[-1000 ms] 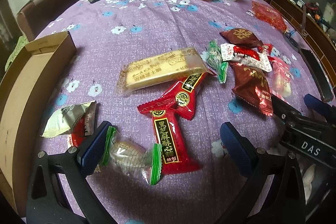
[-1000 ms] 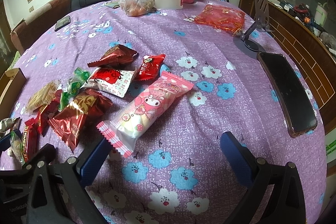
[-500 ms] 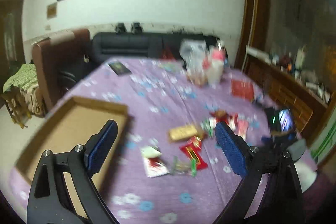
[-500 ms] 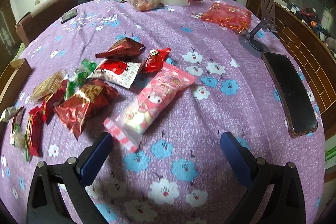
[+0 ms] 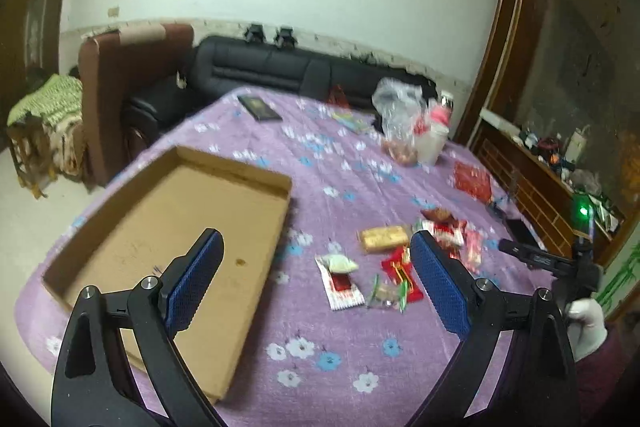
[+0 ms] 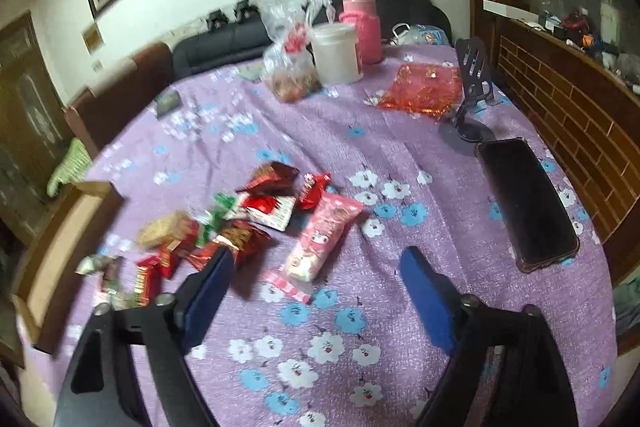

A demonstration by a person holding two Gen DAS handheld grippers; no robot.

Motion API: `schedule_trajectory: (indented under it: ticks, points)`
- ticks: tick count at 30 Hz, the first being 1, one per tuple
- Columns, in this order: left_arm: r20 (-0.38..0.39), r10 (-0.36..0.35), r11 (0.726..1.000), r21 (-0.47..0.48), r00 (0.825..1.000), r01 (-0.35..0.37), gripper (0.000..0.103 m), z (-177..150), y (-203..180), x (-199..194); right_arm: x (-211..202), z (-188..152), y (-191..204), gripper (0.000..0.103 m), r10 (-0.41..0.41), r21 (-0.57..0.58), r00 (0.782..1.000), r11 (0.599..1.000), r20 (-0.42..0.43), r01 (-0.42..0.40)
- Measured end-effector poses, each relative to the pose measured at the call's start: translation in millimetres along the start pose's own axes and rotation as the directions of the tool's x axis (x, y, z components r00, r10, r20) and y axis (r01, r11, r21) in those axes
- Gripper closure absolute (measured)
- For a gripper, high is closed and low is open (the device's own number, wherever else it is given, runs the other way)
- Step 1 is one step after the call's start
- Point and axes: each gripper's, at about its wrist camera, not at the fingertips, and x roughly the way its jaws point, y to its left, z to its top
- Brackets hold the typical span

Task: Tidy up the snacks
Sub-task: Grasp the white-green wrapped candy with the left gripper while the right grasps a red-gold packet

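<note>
Left wrist view is showing a shallow cardboard box (image 5: 168, 227) lying on the purple flowered desk (image 5: 332, 339), its brown floor bare apart from a small stain. A clear plastic bag (image 6: 290, 67) holding brownish food is standing at the far side, touching a white tub (image 6: 336, 53), with a pink-sleeved bottle (image 6: 362, 27) just behind; the tub's contents are not visible. The snacks (image 5: 400, 259) are lying loose on the cloth to the right of the box, none inside it. The left claw (image 5: 316, 279) is hovering above the desk, tilted downward, its jaws standing wide with nothing between them. In the right wrist view the right claw (image 6: 316, 287) is pointing down toward a pink snack packet (image 6: 320, 235), its jaws closing on empty air, the packet lying flat just beyond the tips. A white-gloved hand (image 5: 586, 323) is gripping the right tool's handle.
</note>
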Motion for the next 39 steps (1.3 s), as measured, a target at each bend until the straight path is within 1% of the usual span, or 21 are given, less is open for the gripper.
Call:
schedule_trajectory:
  ticks: [2,3,4,6,8,9,10,12,14,15,17,19,22,25,27,30,32,33,34,35,39]
  points:
    - [-0.052,-0.026,1.000,-0.003,0.998,0.026,0.008,-3,-1,9,14,-1,4,0.041,0.000,0.015,0.999,1.000,-0.043,0.001]
    - [-0.064,-0.041,0.999,-0.001,0.997,0.041,0.008,-4,-3,10,18,-4,6,0.053,0.014,0.028,0.998,1.000,-0.059,-0.013]
    - [-0.072,-0.047,0.999,0.006,0.996,0.048,0.008,-5,-4,12,21,-6,9,0.053,0.044,0.040,0.997,0.998,-0.069,-0.041]
    - [-0.073,-0.040,0.999,0.028,0.996,0.043,0.008,-8,-8,15,26,-8,22,0.053,0.134,0.040,0.988,0.991,-0.076,-0.131]
    - [-0.073,-0.050,0.998,0.029,0.996,0.052,0.014,-11,-10,18,29,-10,40,0.053,0.187,0.002,0.978,0.982,-0.093,-0.187]
    - [-0.080,-0.065,0.997,0.024,0.995,0.067,0.025,-12,-9,20,32,-11,51,0.053,0.186,-0.030,0.978,0.981,-0.100,-0.189]
    - [-0.097,-0.080,0.996,0.018,0.992,0.082,0.028,-12,-9,24,35,-12,60,0.053,0.165,-0.062,0.981,0.983,-0.099,-0.171]
    - [-0.112,-0.080,0.997,0.010,0.990,0.082,0.028,-12,-9,29,45,-13,72,0.053,0.089,-0.111,0.992,0.989,-0.085,-0.098]
    - [-0.120,-0.067,0.997,0.014,0.990,0.070,0.028,-12,-8,32,52,-12,74,0.053,0.063,-0.122,0.996,0.990,-0.069,-0.072]
    - [-0.125,-0.060,0.998,0.017,0.990,0.062,0.028,-12,-8,34,56,-13,72,0.053,0.067,-0.113,0.995,0.991,-0.069,-0.074]
    - [-0.147,-0.049,0.998,0.023,0.988,0.052,0.028,-11,-9,42,61,-15,66,0.063,0.109,-0.083,0.992,0.990,-0.062,-0.114]
    - [-0.169,-0.049,0.998,0.021,0.984,0.054,0.028,-12,-11,51,65,-16,62,0.078,0.180,-0.055,0.981,0.981,-0.067,-0.184]
    - [-0.186,-0.042,0.997,0.049,0.982,0.052,0.028,-15,-21,65,63,-15,63,0.082,0.192,-0.068,0.980,0.978,-0.055,-0.195]
    - [-0.197,-0.001,0.992,0.122,0.980,0.026,0.028,-16,-39,84,59,-16,64,0.085,0.189,-0.079,0.981,0.978,-0.042,-0.192]
    - [-0.208,0.021,0.990,0.140,0.978,0.009,0.028,-15,-41,99,58,-16,63,0.086,0.190,-0.078,0.981,0.978,-0.033,-0.192]
    - [-0.237,0.043,0.988,0.152,0.971,-0.006,0.028,-15,-42,123,56,-16,61,0.086,0.189,-0.070,0.981,0.979,-0.030,-0.191]
    - [-0.276,0.044,0.987,0.162,0.960,0.001,0.028,-19,-44,139,56,-16,61,0.086,0.181,-0.073,0.983,0.980,-0.025,-0.183]
    - [-0.286,0.039,0.986,0.168,0.957,0.010,0.040,-22,-45,143,55,-16,61,0.087,0.181,-0.073,0.983,0.981,-0.022,-0.182]
    - [-0.302,0.036,0.984,0.175,0.953,0.019,0.070,-25,-46,148,55,-16,61,0.088,0.182,-0.073,0.983,0.980,-0.020,-0.183]
    - [-0.321,0.038,0.984,0.175,0.946,0.020,0.073,-27,-47,152,54,-16,61,0.088,0.182,-0.074,0.983,0.980,-0.018,-0.183]
    - [-0.296,0.010,0.992,0.121,0.955,0.028,0.073,-25,-41,144,54,-15,60,0.090,0.186,-0.069,0.983,0.980,-0.013,-0.186]
